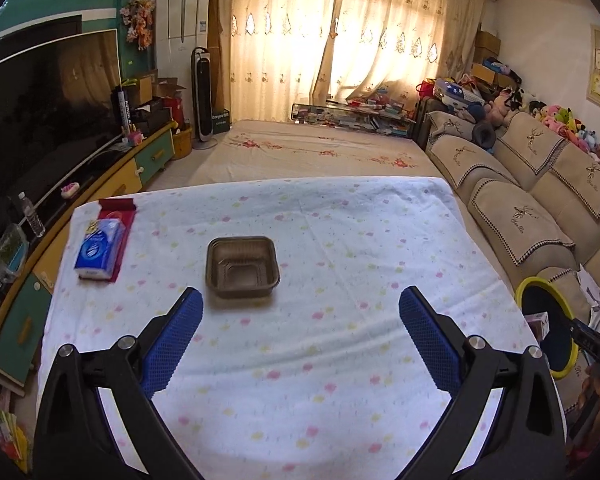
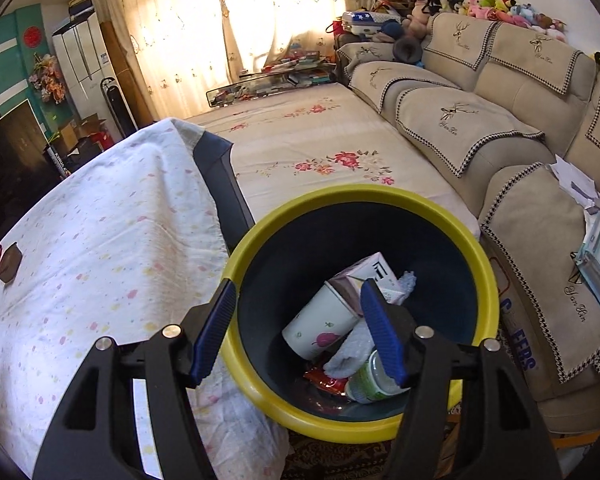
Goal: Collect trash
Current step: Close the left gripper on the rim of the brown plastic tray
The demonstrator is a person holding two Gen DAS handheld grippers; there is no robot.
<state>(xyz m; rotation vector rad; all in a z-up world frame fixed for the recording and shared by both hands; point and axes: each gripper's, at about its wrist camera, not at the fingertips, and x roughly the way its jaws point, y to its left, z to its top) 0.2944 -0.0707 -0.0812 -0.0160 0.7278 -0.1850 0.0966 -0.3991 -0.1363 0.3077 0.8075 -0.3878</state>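
A brown square foil tray (image 1: pixel 242 266) sits empty on the white spotted tablecloth (image 1: pixel 340 248), just ahead of my left gripper's left finger. My left gripper (image 1: pixel 300 300) is open and empty above the table. My right gripper (image 2: pixel 298 292) is open and empty over the yellow-rimmed dark bin (image 2: pixel 284 232) beside the table. The bin holds a white paper cup (image 2: pixel 320 324), a small carton (image 2: pixel 370 272), a crumpled tissue (image 2: pixel 352 354), a green-labelled cup (image 2: pixel 370 384) and a red wrapper (image 2: pixel 324 380). The bin also shows in the left wrist view (image 1: pixel 540 284) at the right edge.
A blue tissue pack (image 1: pixel 98 250) lies on a red box (image 1: pixel 118 208) at the table's far left. A beige sofa (image 2: pixel 500 120) runs along the right. A flowered mat (image 1: pixel 300 152) lies beyond the table. A TV (image 1: pixel 40 120) stands at the left.
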